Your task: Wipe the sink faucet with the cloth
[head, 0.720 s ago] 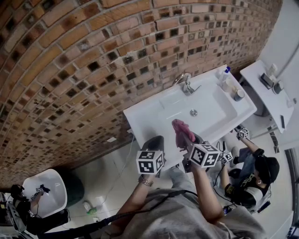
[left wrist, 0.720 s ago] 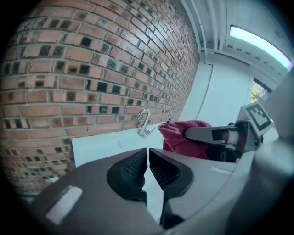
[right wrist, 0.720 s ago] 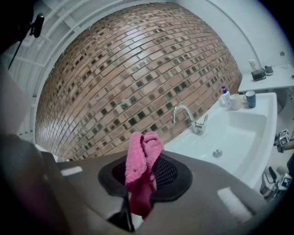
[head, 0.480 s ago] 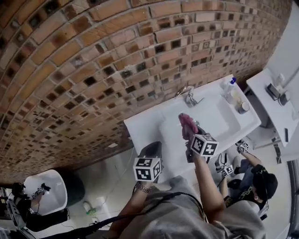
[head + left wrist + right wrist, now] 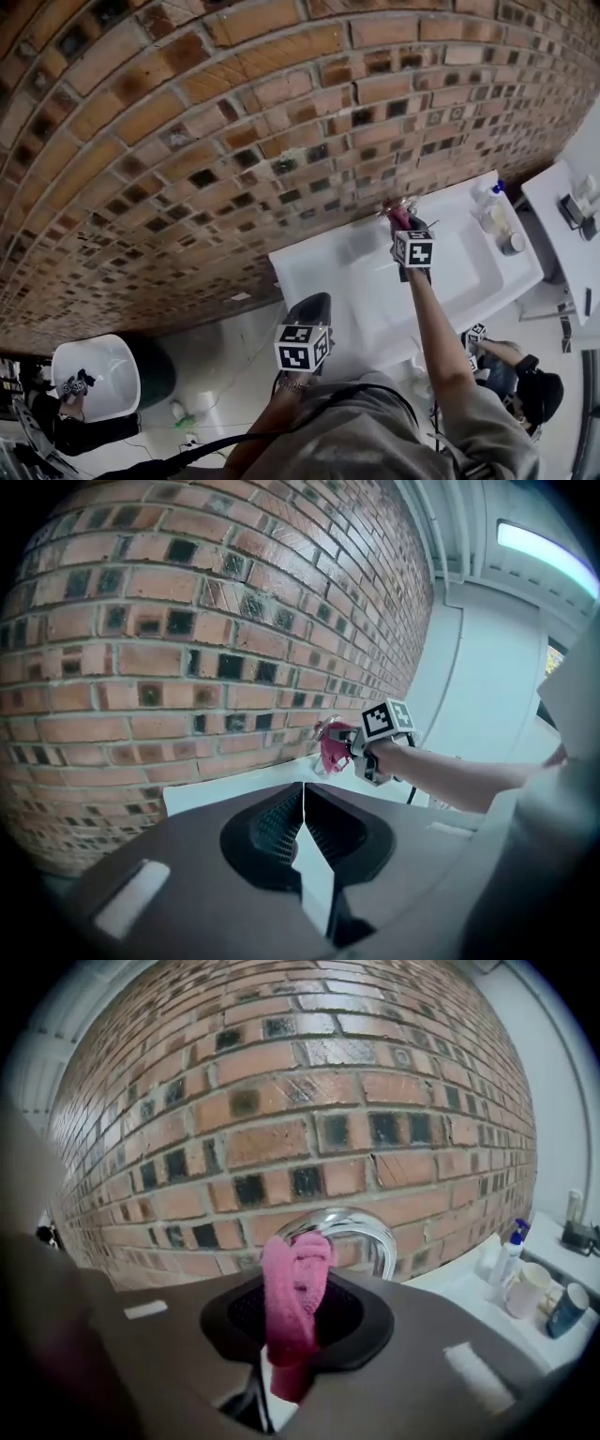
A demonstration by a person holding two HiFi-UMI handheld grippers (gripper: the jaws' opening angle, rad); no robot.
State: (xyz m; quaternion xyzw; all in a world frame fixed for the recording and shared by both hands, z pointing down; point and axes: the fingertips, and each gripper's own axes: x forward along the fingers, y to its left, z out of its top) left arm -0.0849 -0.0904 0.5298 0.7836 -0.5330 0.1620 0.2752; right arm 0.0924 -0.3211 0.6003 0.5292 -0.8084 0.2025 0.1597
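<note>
The chrome faucet (image 5: 364, 1230) arches in front of the brick wall at the back of the white sink (image 5: 441, 272). My right gripper (image 5: 281, 1358) is shut on a bunched pink cloth (image 5: 292, 1288), and the cloth's top is up against the spout. In the head view the right gripper (image 5: 405, 231) reaches over the basin and the pink cloth (image 5: 397, 217) covers most of the faucet. My left gripper (image 5: 317, 300) hangs in front of the sink's near left corner, shut and holding nothing. From the left gripper view, the pink cloth (image 5: 332, 746) is seen at the wall.
A spray bottle (image 5: 507, 1252) and two cups (image 5: 527, 1290) stand on the sink's right end. The brick wall (image 5: 187, 141) rises directly behind the faucet. Another person (image 5: 525, 386) works below right, and a second white basin (image 5: 94, 377) is at the lower left.
My right gripper has carried the pink cloth from the sink's front edge across the basin up to the faucet. The left gripper has stayed near the front left corner.
</note>
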